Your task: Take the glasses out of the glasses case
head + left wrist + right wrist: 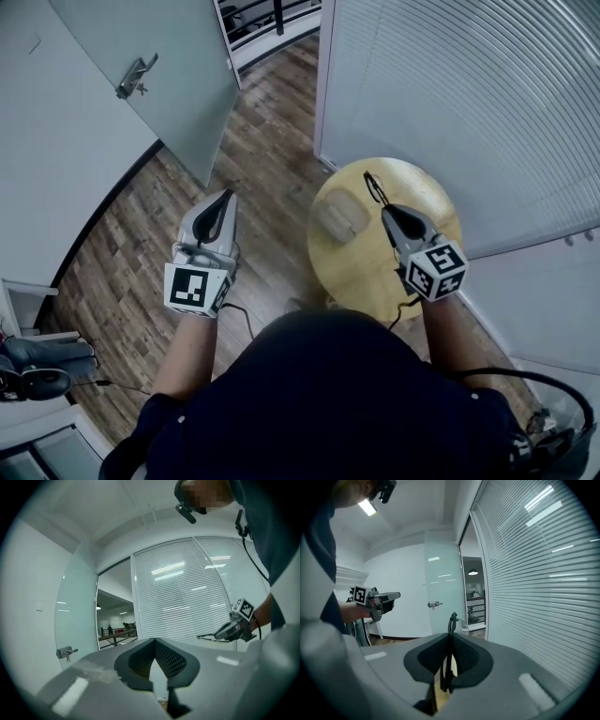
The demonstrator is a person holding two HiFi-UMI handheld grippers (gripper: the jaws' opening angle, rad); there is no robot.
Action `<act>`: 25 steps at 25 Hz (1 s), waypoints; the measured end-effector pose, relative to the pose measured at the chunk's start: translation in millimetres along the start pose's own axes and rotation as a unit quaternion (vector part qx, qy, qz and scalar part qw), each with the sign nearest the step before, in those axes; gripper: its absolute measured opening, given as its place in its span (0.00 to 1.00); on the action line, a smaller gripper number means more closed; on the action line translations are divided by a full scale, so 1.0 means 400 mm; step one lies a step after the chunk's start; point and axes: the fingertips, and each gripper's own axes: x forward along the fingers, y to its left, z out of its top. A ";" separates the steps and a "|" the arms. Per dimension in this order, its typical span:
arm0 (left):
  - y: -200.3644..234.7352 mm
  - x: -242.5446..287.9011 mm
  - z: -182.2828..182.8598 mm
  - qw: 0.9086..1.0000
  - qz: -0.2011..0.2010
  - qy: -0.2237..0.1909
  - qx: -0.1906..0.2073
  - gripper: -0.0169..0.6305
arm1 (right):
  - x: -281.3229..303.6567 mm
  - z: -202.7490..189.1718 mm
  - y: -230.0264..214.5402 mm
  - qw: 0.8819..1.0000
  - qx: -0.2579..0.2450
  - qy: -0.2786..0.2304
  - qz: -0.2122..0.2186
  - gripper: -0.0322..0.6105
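Note:
A beige glasses case (pixel 340 217) lies closed on the round wooden table (pixel 427 192). My right gripper (pixel 384 208) is over the table just right of the case, shut on thin black glasses (pixel 374 187) that stick out past its tips. In the right gripper view the glasses (pixel 452 619) stand edge-on, pinched between the jaws of the right gripper (pixel 450 640). My left gripper (pixel 228 195) hangs over the wooden floor to the left of the table, shut and holding nothing. In the left gripper view the left gripper (pixel 153 640) has its tips together, and the right gripper (pixel 224 633) shows far off with the glasses (pixel 206 636).
A glass door (pixel 169 84) with a metal handle (pixel 136 77) stands at the upper left. A wall of white blinds (pixel 469 94) runs behind and to the right of the table. A dark chair (pixel 42 367) and a cable lie at the lower left.

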 end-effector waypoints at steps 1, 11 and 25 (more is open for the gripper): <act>0.008 -0.004 0.009 1.000 0.008 -0.005 0.000 0.03 | -0.005 0.010 0.000 1.000 -0.001 -0.003 -0.001 0.10; 0.034 -0.014 0.017 0.999 0.032 -0.011 -0.005 0.03 | -0.006 0.070 -0.001 0.999 -0.030 -0.022 -0.006 0.10; 0.007 0.002 0.013 1.000 0.026 -0.011 -0.008 0.03 | 0.009 0.056 -0.022 1.000 -0.027 -0.016 0.000 0.10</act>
